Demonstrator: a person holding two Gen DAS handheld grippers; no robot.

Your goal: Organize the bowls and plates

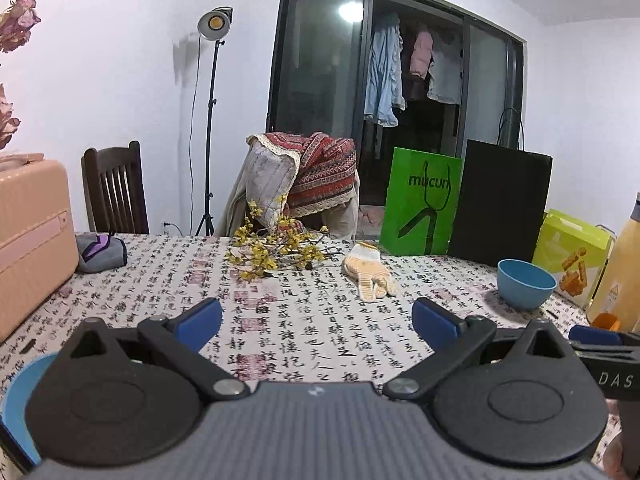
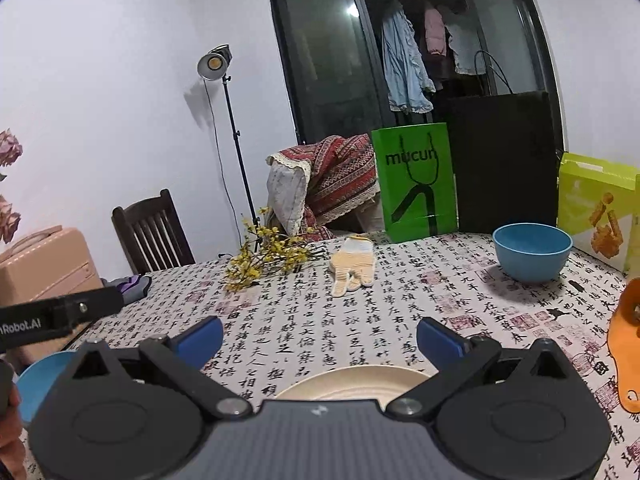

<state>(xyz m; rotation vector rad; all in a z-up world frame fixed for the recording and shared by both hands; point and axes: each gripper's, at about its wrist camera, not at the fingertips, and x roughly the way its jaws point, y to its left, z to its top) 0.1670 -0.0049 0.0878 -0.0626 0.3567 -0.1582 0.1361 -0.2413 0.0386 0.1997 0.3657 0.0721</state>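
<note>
We see white walls [image 1: 120, 60] and a dark-framed sliding glass door [image 1: 320, 60] with clothes [image 1: 384, 76] hanging behind it. A studio lamp [image 1: 215, 24] on a tripod stands lit by the wall, near a dark wooden chair [image 1: 114, 188]. Another chair [image 1: 320, 176] draped with patterned cloth sits behind our calligraphy-print tablecloth [image 1: 312, 320].

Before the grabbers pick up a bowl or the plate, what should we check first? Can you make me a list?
1. Left gripper open and holding nothing: ok.
2. Right gripper open and holding nothing: ok.
3. Cream plate right below the right gripper, nothing on its visible part: ok.
4. Far blue bowl upright: ok; empty inside: cannot tell.
5. Glove and yellow flowers lie apart from the bowl: ok.
6. Near blue bowl mostly hidden behind the gripper: cannot tell.
</note>
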